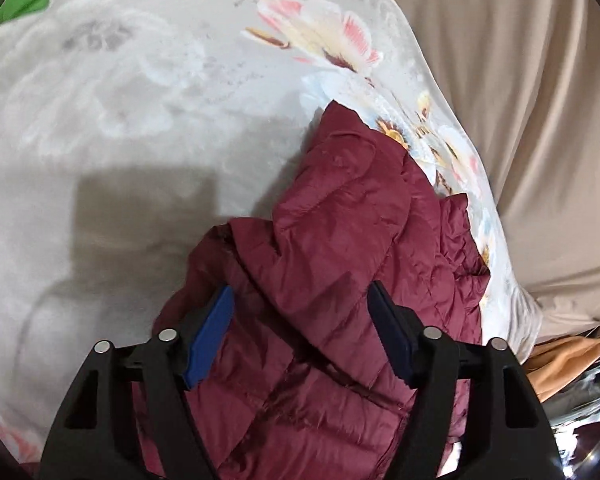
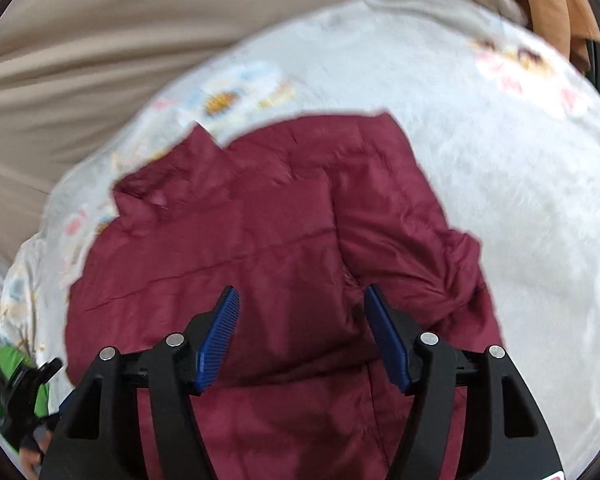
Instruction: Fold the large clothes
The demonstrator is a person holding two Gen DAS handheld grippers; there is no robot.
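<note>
The maroon puffer jacket [image 1: 340, 280] lies rumpled on the floral blanket [image 1: 140, 100], near the blanket's edge. Both the left hand-held gripper [image 1: 300, 320] and right hand-held gripper [image 2: 302, 320] hover released above it. Slick padding may slip or bunch when pinched. Sleeves and hem are cut off, perhaps tucked under.
</note>
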